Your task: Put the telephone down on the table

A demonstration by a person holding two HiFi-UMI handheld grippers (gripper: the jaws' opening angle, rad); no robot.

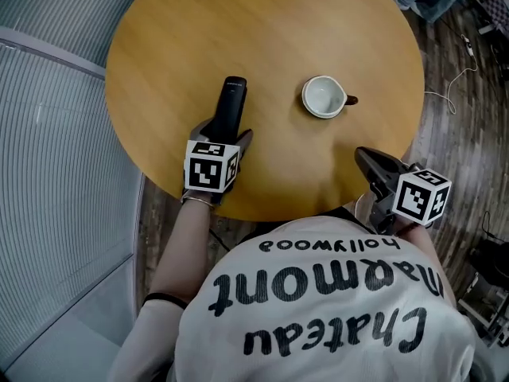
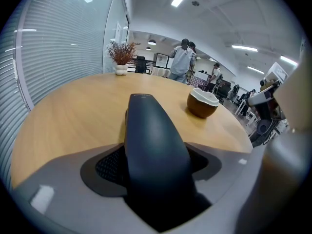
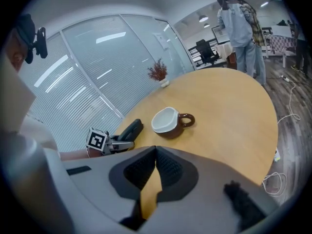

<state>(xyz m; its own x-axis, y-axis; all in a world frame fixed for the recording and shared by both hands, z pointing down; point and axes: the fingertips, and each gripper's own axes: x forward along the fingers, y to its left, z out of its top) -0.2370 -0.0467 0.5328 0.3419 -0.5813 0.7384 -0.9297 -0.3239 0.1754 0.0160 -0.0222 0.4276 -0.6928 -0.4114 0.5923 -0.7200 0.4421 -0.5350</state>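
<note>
Person's shirt (image 1: pixel 318 309) is closest. Left hand-held gripper (image 1: pixel 229 131) squeezes the black telephone (image 1: pixel 233 94), tilted down toward the tabletop (image 1: pixel 159 46) for laying it flat. Right hand-held gripper (image 1: pixel 362 155) is pinched shut, empty.

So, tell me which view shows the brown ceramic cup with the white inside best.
The right gripper view: the cup shows its brown wall, white inside and handle. The head view sees it from above; the left gripper view shows it only side-on, handle hidden.
</note>
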